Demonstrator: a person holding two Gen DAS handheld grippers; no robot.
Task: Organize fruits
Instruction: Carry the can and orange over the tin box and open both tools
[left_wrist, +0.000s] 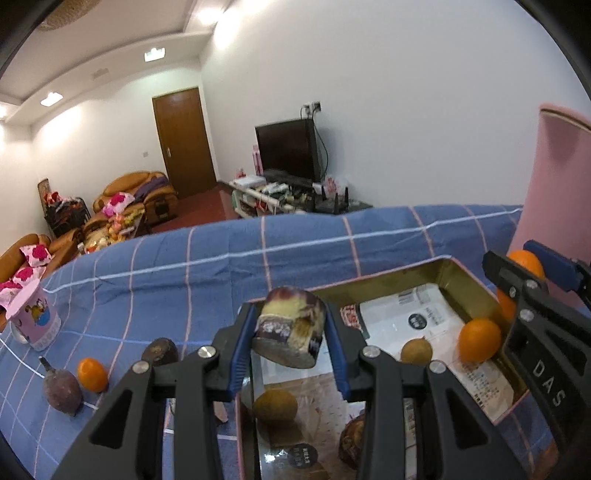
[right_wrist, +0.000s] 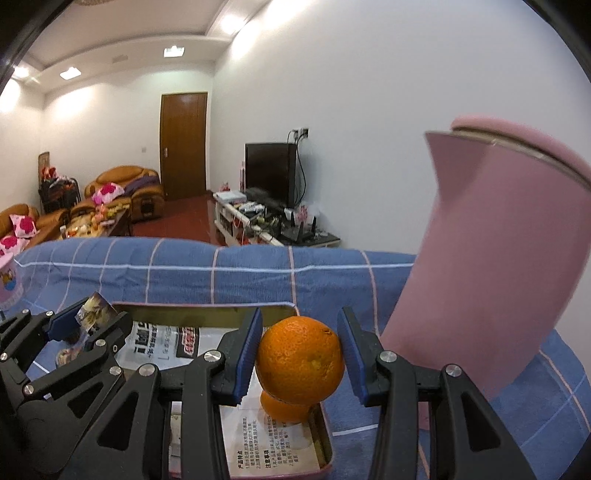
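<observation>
My left gripper (left_wrist: 290, 334) is shut on a purple-and-yellow snack cup (left_wrist: 291, 328), held above the open metal tin (left_wrist: 476, 284). The tin holds an orange (left_wrist: 479, 340), brown round fruits (left_wrist: 416, 350) (left_wrist: 275, 406) and paper leaflets. My right gripper (right_wrist: 300, 354) is shut on an orange (right_wrist: 300, 360) over the tin's right rim (right_wrist: 325, 439); another orange (right_wrist: 282, 410) lies under it. The right gripper also shows in the left wrist view (left_wrist: 532, 273); the left gripper shows in the right wrist view (right_wrist: 92, 321). On the cloth lie an orange (left_wrist: 92, 374), a purple fruit (left_wrist: 62, 391) and a dark fruit (left_wrist: 160, 350).
A blue checked cloth (left_wrist: 295, 243) covers the table. A tall pink jug (right_wrist: 491, 266) stands right of the tin. A pink cup (left_wrist: 35, 317) stands at the far left. Beyond the table are sofas, a TV and a door.
</observation>
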